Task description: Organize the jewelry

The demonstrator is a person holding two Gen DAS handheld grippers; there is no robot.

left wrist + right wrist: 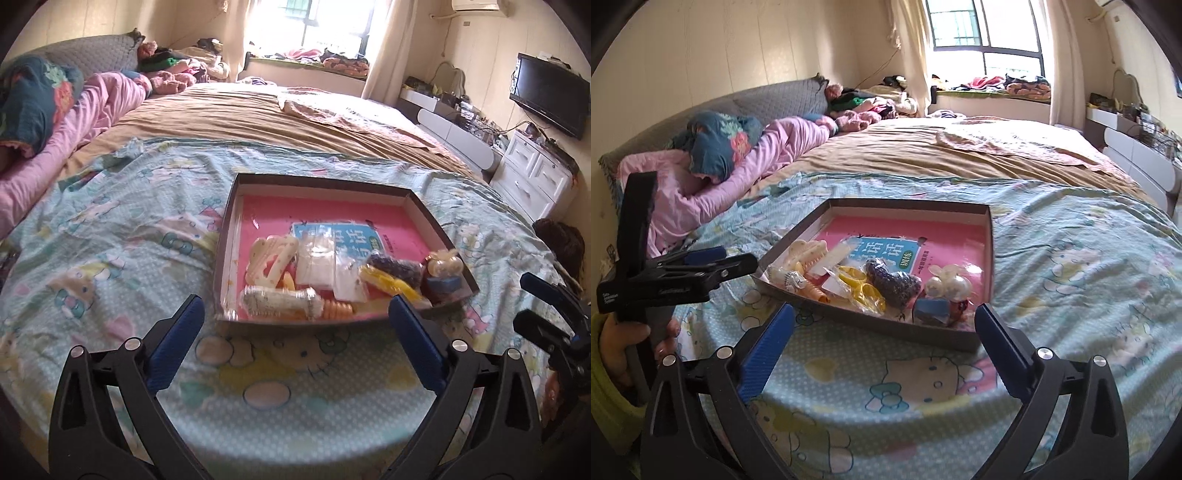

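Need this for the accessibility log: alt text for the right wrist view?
A shallow cardboard box of hair clips and jewelry sits on a cartoon-print bedsheet, just beyond the open, empty right gripper. The left gripper, held in a hand, is at the left edge.

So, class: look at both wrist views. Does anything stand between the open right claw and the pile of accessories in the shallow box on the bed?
Nothing visible does. Only bare bedsheet lies between the right claw and the box; its low near wall fronts the accessories.
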